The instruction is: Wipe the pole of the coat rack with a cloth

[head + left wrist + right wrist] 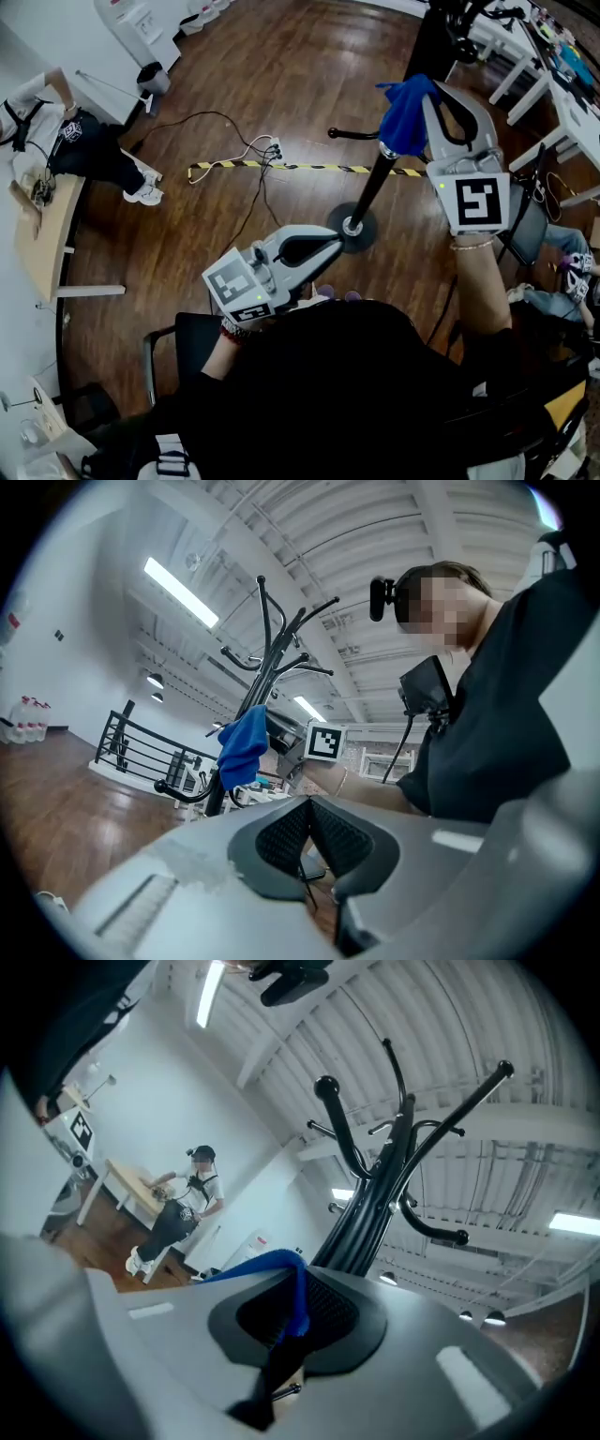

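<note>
A black coat rack pole [373, 187] rises from a round base [352, 227] on the wood floor. My right gripper [422, 101] is shut on a blue cloth [406, 112] that sits against the pole's upper part. In the right gripper view the cloth [281, 1274] is pinched between the jaws, with the rack's pole and hooks [375, 1206] just beyond. My left gripper [330, 246] hangs low near the base, shut and empty. The left gripper view shows the cloth [242, 746] and the rack [272, 658] ahead.
Yellow-black tape [300, 168] and cables [258, 150] cross the floor behind the rack. A person [80, 141] sits at a wooden desk [42, 234] on the left. White tables [553, 75] stand at the right. A black chair [187, 347] is close by my left side.
</note>
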`<state>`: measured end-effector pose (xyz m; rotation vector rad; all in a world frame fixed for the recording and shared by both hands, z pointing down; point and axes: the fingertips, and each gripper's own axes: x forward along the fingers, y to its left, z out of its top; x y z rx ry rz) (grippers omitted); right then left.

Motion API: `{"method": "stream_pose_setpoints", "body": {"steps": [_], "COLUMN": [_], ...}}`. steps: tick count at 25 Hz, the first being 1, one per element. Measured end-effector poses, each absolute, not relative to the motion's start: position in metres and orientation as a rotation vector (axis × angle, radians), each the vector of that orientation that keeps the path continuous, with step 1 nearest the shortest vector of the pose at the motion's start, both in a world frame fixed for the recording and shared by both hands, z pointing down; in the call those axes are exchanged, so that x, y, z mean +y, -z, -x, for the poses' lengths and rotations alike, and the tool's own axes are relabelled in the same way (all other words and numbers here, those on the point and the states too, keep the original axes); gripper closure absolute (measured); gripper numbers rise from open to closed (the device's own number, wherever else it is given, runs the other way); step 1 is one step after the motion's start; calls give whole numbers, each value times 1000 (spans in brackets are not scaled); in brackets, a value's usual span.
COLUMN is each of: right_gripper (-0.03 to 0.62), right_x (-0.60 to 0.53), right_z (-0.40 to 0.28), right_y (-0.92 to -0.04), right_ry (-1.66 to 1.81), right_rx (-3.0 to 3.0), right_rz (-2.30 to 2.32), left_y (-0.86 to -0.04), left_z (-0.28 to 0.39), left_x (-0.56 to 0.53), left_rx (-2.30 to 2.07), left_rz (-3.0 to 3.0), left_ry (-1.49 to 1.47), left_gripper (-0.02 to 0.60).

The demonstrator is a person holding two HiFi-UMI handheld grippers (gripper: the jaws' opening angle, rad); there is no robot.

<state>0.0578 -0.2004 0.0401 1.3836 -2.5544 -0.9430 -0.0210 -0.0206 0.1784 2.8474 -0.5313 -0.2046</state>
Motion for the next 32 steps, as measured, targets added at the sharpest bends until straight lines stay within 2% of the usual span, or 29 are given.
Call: {"method": "stream_pose_setpoints", "body": {"steps": [6,11,16,21,32], "right_gripper": [571,572,572,572,572], "right_x": [-224,-242,-231,-220,-209], "right_z": [-43,-45,-54,-70,-68], "right_y": [-68,-126,-158,-197,-265], "right_ry": [1012,888,905,880,1192], "right_rx": [-2374,-2179,-2063,-1997,-1787], "right_rz": [-1335,-1361,-1467,-1494,-1521], "left_y": [-197,-218,-237,-235,-312], "left_z": [46,56,30,7,-25], "left_x": [-22,-32,-34,-37,-67], "left_rx": [-525,-497,-357,-318,-362], "left_rz": [-2756,-2699,-2724,-2759,-2799], "left_ry": [205,191,107,196,287], "left_gripper": [575,574,574,574,574]}}
